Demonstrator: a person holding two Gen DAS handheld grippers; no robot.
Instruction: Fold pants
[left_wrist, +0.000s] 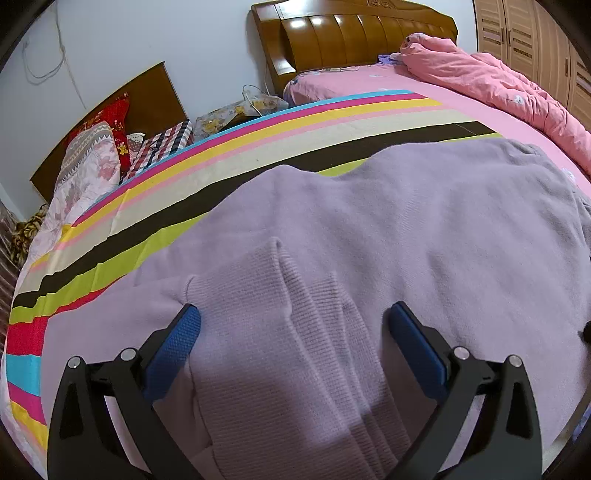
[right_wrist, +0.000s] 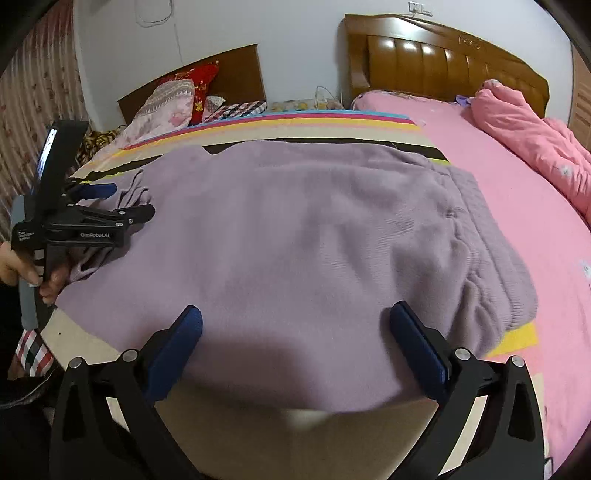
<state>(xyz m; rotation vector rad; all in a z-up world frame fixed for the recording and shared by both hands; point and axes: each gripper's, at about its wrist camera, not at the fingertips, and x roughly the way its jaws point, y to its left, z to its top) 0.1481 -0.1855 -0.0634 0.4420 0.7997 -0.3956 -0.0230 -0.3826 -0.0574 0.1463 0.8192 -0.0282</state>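
Lilac knit pants (left_wrist: 388, 229) lie folded lengthwise on a striped cloth (left_wrist: 155, 192) on the bed. My left gripper (left_wrist: 295, 317) is open, its blue pads (left_wrist: 177, 347) on either side of the ribbed leg cuffs (left_wrist: 295, 350), low over them. In the right wrist view the pants (right_wrist: 295, 229) fill the middle, with the ribbed waistband (right_wrist: 495, 258) at the right. My right gripper (right_wrist: 295, 321) is open over the pants' near edge, with nothing between its fingers. A hand (right_wrist: 22, 266) holds the left gripper (right_wrist: 133, 201) at the cuffs on the far left.
A crumpled pink duvet (right_wrist: 528, 140) lies on the pink sheet (right_wrist: 554, 295) to the right. Beyond are the wooden headboard (right_wrist: 436, 59), pillows (right_wrist: 170, 99) at the back left and a wardrobe (left_wrist: 532, 40). The bed's near edge runs beneath the right gripper.
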